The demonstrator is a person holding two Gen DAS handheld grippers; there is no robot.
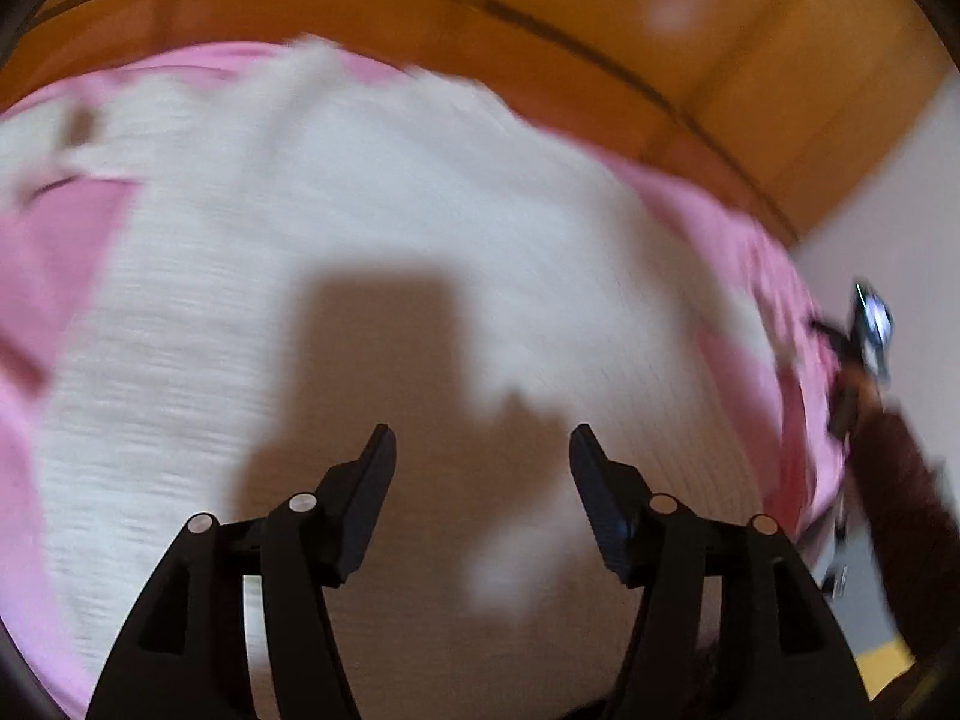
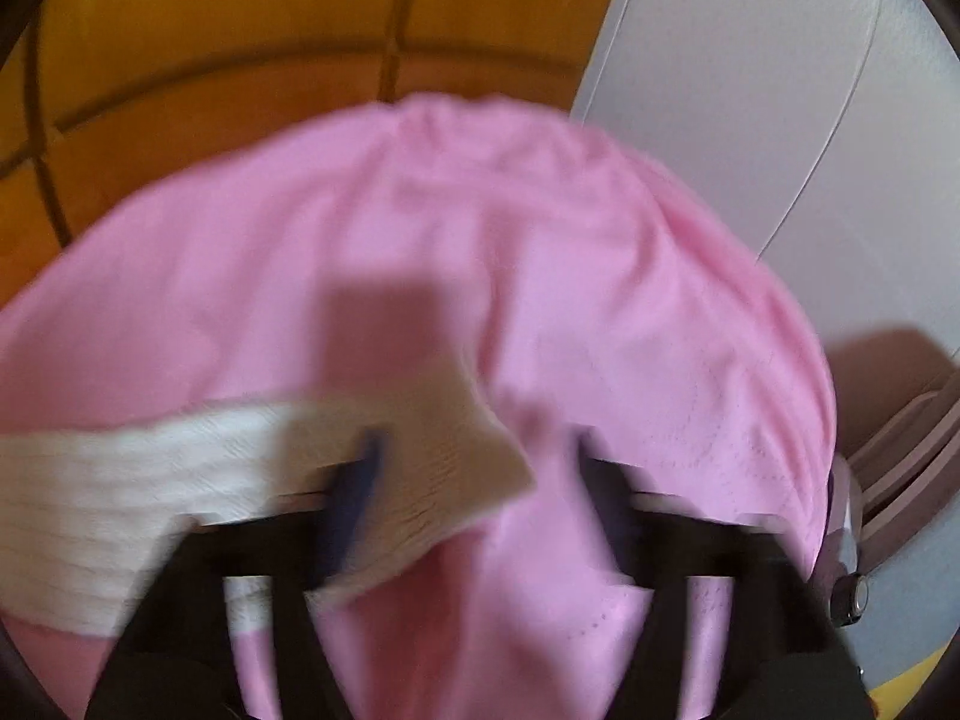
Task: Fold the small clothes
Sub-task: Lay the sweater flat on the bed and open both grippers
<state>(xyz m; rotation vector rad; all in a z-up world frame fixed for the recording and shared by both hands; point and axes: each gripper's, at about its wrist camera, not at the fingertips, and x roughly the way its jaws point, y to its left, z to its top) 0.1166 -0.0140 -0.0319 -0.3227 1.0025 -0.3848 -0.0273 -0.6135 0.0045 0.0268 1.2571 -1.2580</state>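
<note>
A white ribbed knit garment (image 1: 372, 228) lies spread on a pink sheet (image 1: 54, 252). My left gripper (image 1: 483, 450) is open and empty just above the garment's middle, its shadow on the cloth. In the right wrist view a corner of the white garment (image 2: 432, 450) lies between the fingers of my right gripper (image 2: 480, 462), which is open over the pink sheet (image 2: 540, 252). The view is blurred. The right gripper also shows in the left wrist view (image 1: 870, 330) at the sheet's right edge.
An orange wooden headboard (image 1: 540, 12) runs behind the pink sheet. A white wall (image 2: 750, 60) stands to the right. A brown-sleeved arm (image 1: 906, 480) is at the right edge. A mauve strap-like object (image 2: 900, 432) lies beside the bed at right.
</note>
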